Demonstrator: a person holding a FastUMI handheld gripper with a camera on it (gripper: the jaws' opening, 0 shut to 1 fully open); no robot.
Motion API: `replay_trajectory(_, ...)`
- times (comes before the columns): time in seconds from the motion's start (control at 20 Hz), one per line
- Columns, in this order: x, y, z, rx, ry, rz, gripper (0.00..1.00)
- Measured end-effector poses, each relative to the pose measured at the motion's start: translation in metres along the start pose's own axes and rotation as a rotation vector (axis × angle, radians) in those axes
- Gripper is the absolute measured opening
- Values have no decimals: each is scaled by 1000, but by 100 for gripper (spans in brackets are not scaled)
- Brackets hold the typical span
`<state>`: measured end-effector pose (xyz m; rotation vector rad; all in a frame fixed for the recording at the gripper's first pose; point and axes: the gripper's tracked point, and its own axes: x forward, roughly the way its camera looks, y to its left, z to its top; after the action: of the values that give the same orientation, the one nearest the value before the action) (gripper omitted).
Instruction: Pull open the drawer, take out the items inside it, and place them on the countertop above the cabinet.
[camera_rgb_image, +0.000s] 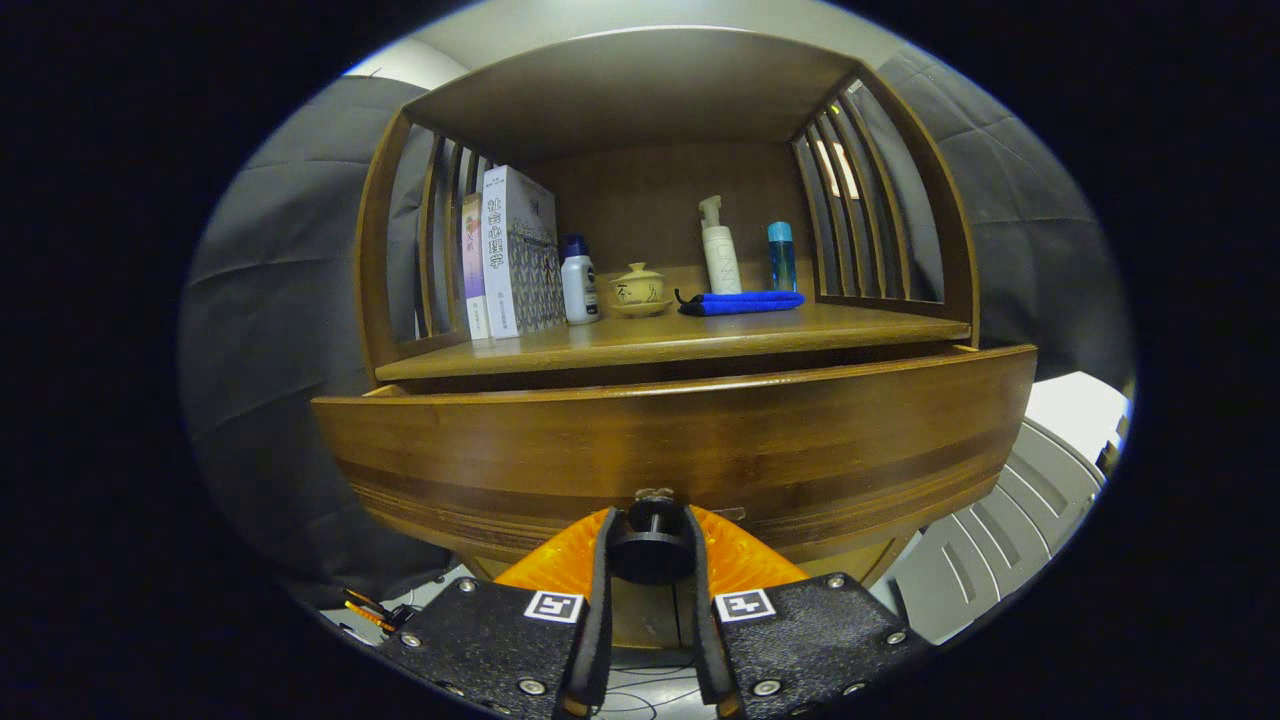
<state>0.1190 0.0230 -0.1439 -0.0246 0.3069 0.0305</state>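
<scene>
Claw closed on the round dark knob of the drawer, one finger pressing on each side. The drawer front, curved polished wood with banded grain, stands slightly out from the cabinet; its interior is hidden. On the tabletop above, beyond the claw: upright books, a white bottle, a small lidded ceramic pot, a pump bottle, a blue bottle and a folded blue cloth.
</scene>
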Motion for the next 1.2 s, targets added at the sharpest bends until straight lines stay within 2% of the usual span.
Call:
replay_trajectory(0.95,-85,5,-33,-38,-9,28,34)
replay_trajectory(1.2,-95,8,-36,-85,-36,51,35)
